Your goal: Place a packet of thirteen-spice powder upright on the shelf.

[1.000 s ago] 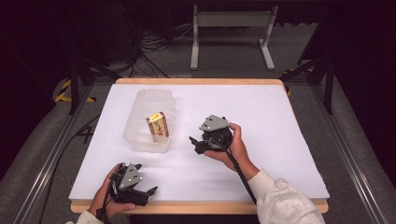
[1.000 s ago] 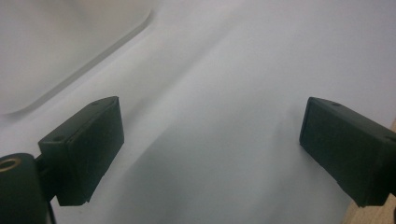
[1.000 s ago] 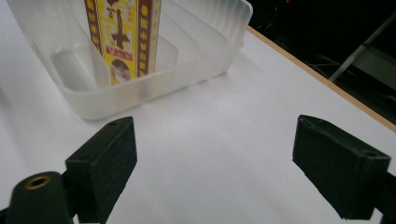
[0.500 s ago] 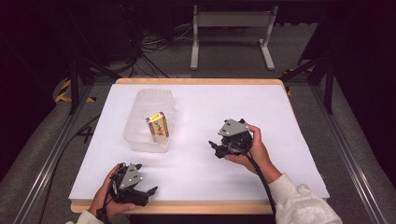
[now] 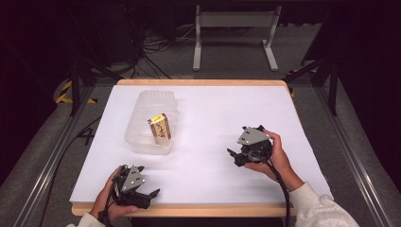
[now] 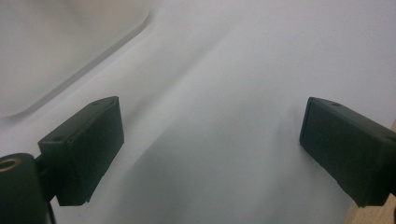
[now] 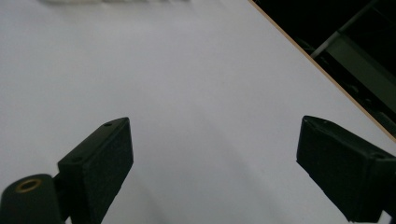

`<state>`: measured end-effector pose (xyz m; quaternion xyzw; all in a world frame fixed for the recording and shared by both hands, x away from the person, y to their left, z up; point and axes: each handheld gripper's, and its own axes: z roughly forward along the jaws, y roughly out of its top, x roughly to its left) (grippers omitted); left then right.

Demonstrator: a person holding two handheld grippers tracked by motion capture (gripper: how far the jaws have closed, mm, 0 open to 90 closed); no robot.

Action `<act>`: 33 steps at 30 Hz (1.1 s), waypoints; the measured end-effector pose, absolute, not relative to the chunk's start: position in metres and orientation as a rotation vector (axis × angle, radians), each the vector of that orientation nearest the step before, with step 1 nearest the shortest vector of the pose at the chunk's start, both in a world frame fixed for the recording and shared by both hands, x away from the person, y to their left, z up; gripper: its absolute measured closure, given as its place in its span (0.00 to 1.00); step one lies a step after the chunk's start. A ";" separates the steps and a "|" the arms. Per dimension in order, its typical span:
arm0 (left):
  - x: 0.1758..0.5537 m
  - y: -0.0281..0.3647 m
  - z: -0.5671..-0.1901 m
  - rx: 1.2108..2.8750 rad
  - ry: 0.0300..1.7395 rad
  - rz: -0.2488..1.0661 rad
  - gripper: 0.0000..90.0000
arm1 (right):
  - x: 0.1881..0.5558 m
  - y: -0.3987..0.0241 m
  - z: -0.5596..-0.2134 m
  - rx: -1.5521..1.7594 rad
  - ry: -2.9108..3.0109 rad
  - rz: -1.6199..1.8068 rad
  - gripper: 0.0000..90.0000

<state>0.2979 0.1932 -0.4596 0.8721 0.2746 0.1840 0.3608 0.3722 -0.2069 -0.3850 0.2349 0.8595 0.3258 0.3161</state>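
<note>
Right gripper (image 5: 235, 157) withdrawn from box (image 5: 160, 126), jaws just opening, empty

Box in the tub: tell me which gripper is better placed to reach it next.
Left, probably. The left gripper sits just below the tub holding the box, fingers open. The right gripper is farther off across the table.

right tool (image 5: 235, 157) moved from beside the clear tub (image 5: 150, 124) toward the table's right side, jaws opening wider, empty
</note>
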 end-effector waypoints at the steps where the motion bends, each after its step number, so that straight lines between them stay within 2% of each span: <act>1: 0.298 0.193 -0.460 2.249 0.708 0.474 0.08 | 0.371 -0.209 -0.386 0.612 2.267 0.854 0.12; 33: 0.298 0.193 -0.459 2.249 0.706 0.477 0.08 | 0.337 -0.290 -0.423 0.697 2.236 0.816 0.11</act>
